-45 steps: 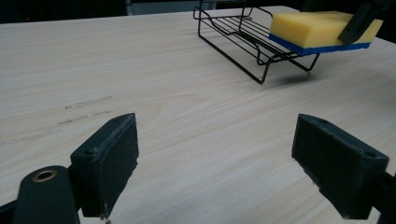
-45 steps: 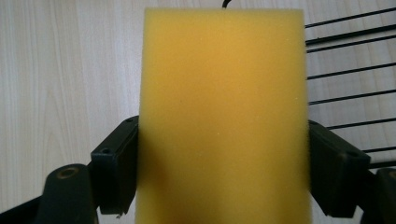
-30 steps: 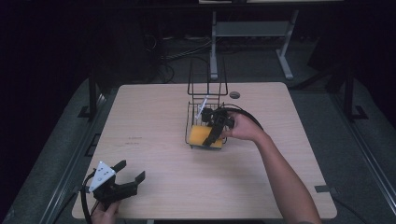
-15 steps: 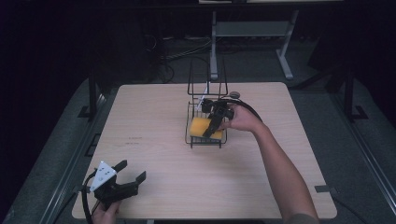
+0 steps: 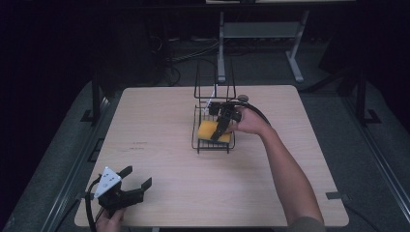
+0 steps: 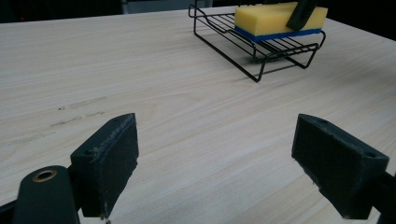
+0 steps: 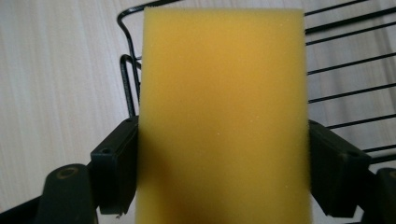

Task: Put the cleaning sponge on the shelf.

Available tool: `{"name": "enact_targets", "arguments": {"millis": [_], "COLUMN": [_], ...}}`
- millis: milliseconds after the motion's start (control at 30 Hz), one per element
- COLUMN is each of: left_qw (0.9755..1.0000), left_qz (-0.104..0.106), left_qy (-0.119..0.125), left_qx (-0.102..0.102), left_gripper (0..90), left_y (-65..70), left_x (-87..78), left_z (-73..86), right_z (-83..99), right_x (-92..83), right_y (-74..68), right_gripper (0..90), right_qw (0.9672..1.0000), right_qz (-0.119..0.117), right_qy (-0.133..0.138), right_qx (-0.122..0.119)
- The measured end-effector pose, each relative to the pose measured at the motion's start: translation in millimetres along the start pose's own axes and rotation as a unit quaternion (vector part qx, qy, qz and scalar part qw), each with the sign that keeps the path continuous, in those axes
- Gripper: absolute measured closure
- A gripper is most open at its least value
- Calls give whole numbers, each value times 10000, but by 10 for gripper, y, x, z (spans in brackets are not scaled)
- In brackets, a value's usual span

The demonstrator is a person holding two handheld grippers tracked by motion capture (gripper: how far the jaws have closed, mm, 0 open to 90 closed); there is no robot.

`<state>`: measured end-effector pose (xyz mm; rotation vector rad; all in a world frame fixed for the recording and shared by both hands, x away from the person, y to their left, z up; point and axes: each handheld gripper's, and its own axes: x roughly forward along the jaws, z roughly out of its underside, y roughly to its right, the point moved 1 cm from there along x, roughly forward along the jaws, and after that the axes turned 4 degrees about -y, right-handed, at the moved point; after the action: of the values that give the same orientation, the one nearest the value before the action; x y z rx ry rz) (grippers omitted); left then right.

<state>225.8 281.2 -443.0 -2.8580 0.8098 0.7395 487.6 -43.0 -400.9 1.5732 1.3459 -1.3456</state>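
A yellow sponge with a blue underside lies flat in the low tray of a black wire rack at the middle of the table. My right gripper reaches into the rack from the right, shut on the sponge. In the right gripper view the sponge sits between both jaws, over the rack's wires. My left gripper rests open at the table's near left corner. In its own view the left gripper holds nothing, and the sponge on the rack lies far ahead.
The light wooden table is bare around the rack. The rack has a tall wire back on its far side. A small dark round thing lies on the table just beyond the rack. A person's forearm crosses the right half.
My right gripper has carried the sponge a little farther into the rack's tray, away from its front edge. The left gripper has stayed where it was.
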Motion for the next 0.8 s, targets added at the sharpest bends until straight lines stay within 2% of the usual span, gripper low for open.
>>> {"name": "enact_targets", "arguments": {"millis": [67, 433, 567, 800], "left_qw": [10000, 10000, 10000, 10000], "left_qz": [6, 4, 0, -1], "left_qy": [7, 13, 28, 3], "left_qx": [-20, -31, -31, -3], "left_gripper": [141, 140, 140, 140], "left_y": [-5, -5, 0, 13], "left_x": [1, -6, -7, 6], "left_z": [1, 4, 4, 3], "right_z": [-2, -27, 7, 47], "right_x": [33, 152, 152, 125], "right_y": [12, 17, 28, 19], "right_gripper": [216, 201, 194, 161], "right_qw": [10000, 9999, 9997, 9995], "right_qz": [23, 110, 126, 142], "right_qy": [-61, -37, 189, 215], "right_qx": [17, -13, 76, 164]}}
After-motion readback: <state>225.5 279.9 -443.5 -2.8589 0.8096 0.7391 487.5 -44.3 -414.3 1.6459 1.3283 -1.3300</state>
